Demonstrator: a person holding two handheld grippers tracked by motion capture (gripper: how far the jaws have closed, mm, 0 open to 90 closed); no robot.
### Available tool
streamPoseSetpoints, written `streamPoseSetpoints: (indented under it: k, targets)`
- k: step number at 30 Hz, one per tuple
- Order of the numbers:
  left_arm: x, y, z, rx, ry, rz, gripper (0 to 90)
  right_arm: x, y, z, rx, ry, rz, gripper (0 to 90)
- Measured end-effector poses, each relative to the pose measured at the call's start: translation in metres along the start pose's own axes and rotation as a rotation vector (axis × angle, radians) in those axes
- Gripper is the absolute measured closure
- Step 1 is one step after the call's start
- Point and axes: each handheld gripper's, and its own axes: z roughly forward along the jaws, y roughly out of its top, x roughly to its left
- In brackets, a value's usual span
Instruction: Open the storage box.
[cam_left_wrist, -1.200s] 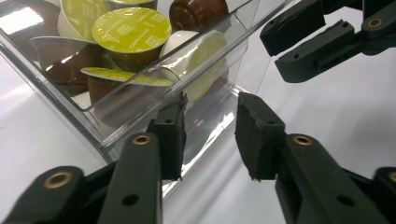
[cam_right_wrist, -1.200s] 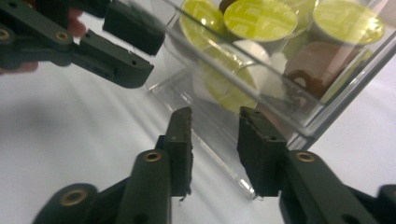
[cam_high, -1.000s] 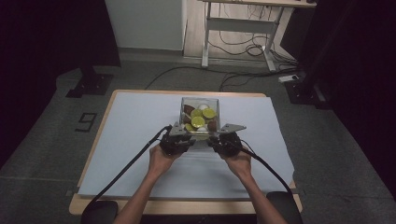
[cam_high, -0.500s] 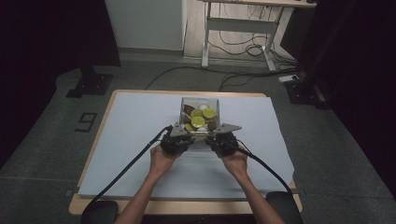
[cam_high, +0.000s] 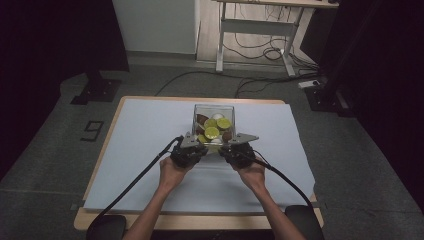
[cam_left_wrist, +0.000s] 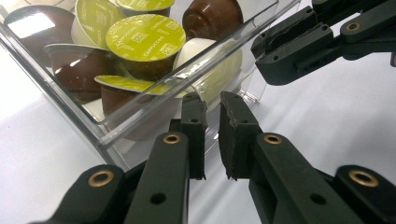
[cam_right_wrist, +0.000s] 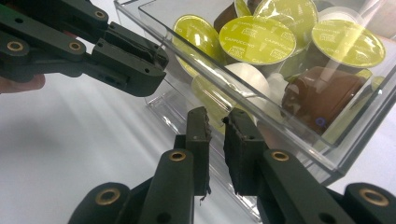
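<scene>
A clear plastic box (cam_high: 213, 107) stands mid-table on the white sheet, holding green-lidded (cam_high: 211, 132), brown (cam_left_wrist: 212, 16) and white (cam_right_wrist: 245, 74) coffee capsules. Both grippers sit side by side at its near wall. My left gripper (cam_left_wrist: 212, 135) (cam_high: 199, 146) points at that wall, jaws drawn to a narrow slit with nothing between them. My right gripper (cam_right_wrist: 215, 140) (cam_high: 227, 147) stands the same way beside the near wall, and its slit is bare too. Each gripper view also shows the other gripper close by, the right (cam_left_wrist: 299, 46) and the left (cam_right_wrist: 116, 60).
The white sheet (cam_high: 145, 145) covers the wooden table (cam_high: 95, 167). Cables (cam_high: 135, 182) trail from both grippers toward the near edge. Beyond the table are the floor, a desk frame (cam_high: 255, 30) and loose cords.
Almost nothing differs; both grippers stay at the box's near wall with only a slight shift of the hands.
</scene>
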Motion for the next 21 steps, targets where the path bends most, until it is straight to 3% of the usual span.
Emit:
streamPoseSetpoints:
  k: [21]
  targets:
    - [-0.013,-0.011,-0.012,-0.014,-0.039,0.001,79.9,0.017,-0.007,-0.013,0.014,0.005,-0.044,79.4]
